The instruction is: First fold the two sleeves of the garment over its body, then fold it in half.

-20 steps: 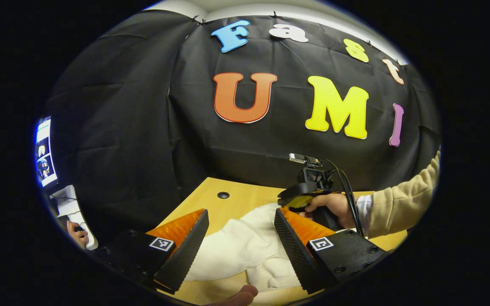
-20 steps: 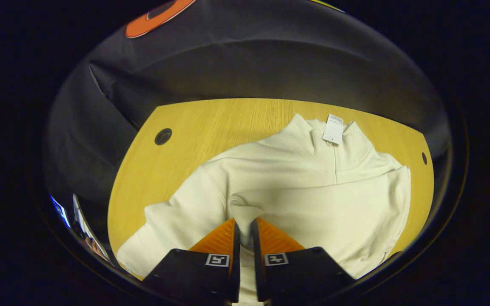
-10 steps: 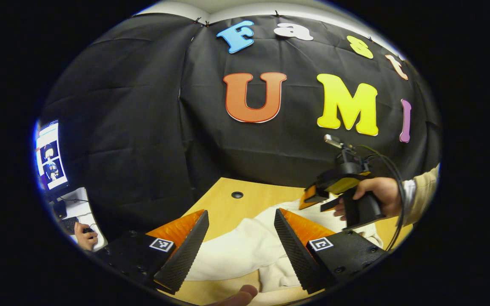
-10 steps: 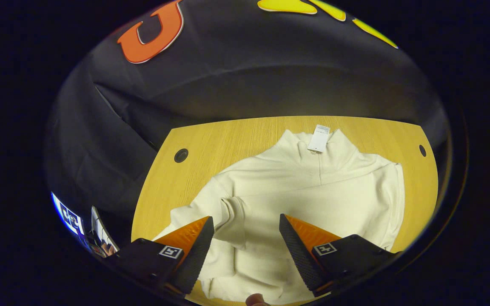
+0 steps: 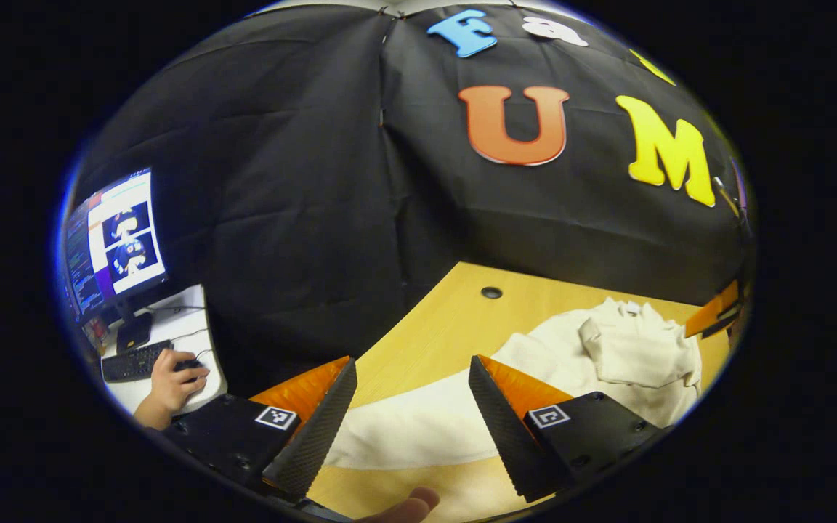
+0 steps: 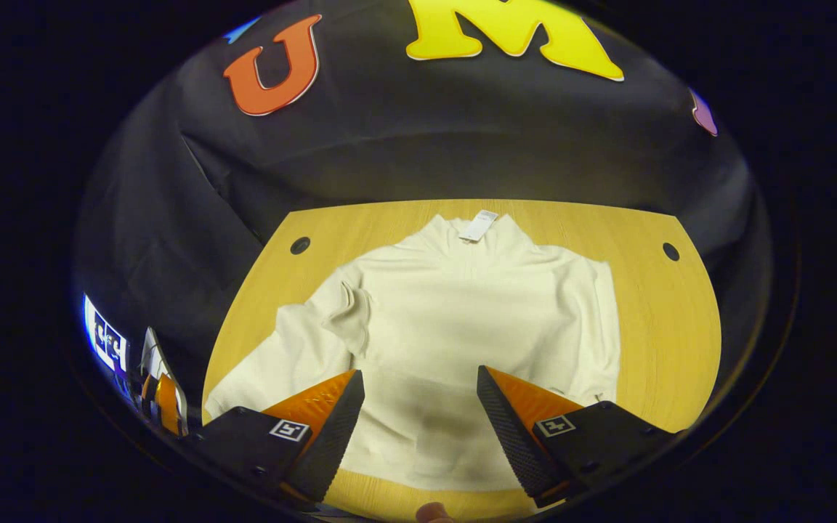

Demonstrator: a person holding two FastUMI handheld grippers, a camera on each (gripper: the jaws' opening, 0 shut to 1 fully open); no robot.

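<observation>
The cream knitted garment (image 6: 462, 319) lies collar-away; its spread sleeve (image 6: 280, 359) reaches toward the left claw (image 5: 411, 414). Both claws gape empty, right claw (image 6: 418, 421) over the hem.

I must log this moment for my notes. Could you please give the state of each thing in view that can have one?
Garment: lying flat on the table, one sleeve folded over the body, not yet folded in half.
Tag: lying at the collar.
Left gripper: jaws open, holding nothing, above the sleeve.
Right gripper: jaws open, holding nothing, over the garment's lower part.
Monitor: switched on.
</observation>
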